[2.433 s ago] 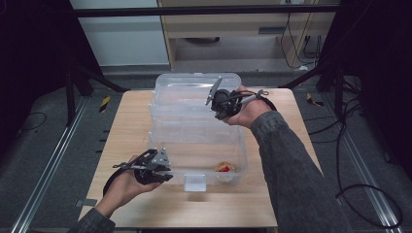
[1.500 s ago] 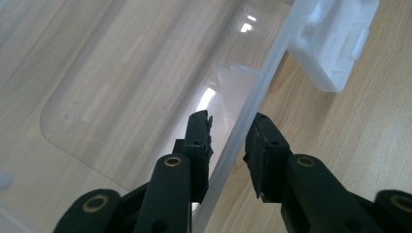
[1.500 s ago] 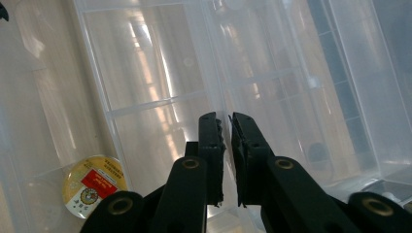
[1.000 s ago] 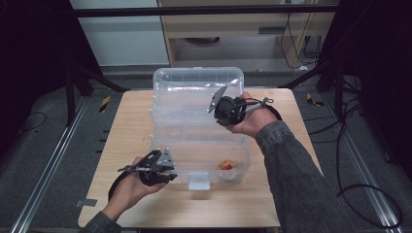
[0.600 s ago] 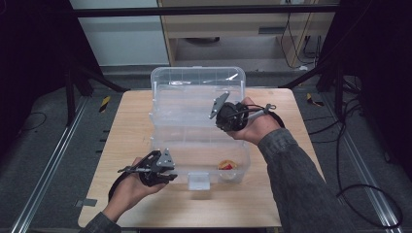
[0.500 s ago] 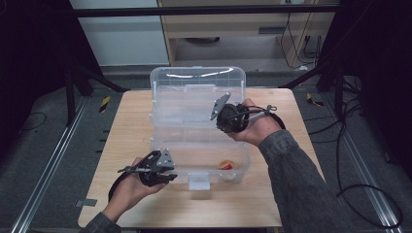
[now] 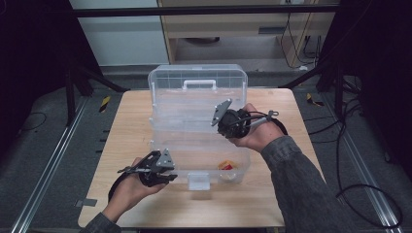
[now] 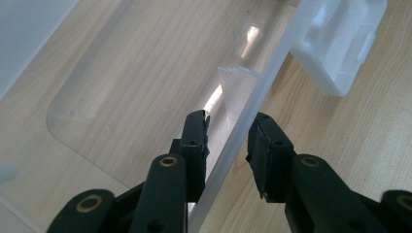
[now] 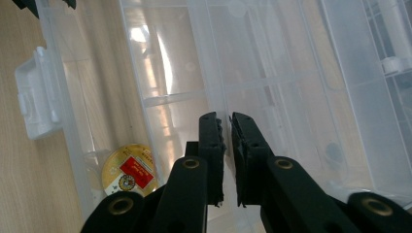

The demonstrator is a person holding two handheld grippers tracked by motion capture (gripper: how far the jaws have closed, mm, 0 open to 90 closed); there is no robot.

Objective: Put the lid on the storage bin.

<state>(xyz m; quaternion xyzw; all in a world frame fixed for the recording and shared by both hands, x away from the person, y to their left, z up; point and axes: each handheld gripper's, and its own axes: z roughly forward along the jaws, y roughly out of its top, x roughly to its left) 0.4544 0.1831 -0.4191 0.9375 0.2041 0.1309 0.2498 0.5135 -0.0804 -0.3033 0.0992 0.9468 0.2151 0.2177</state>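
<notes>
wooden table (image 7: pixel 131 126), red-labelled gold disc (image 9: pixel 128 170)

High view: fixed above person's side, faces forward and down, takes in whole table (image 7: pixel 121 126). Left gripper view: close, along jaws at front wall of clear plastic box (image 8: pixel 252 104). Right gripper view: close, looks into box interior. All share box; gripper views share latch (image 9: pixel 34 92).
</notes>
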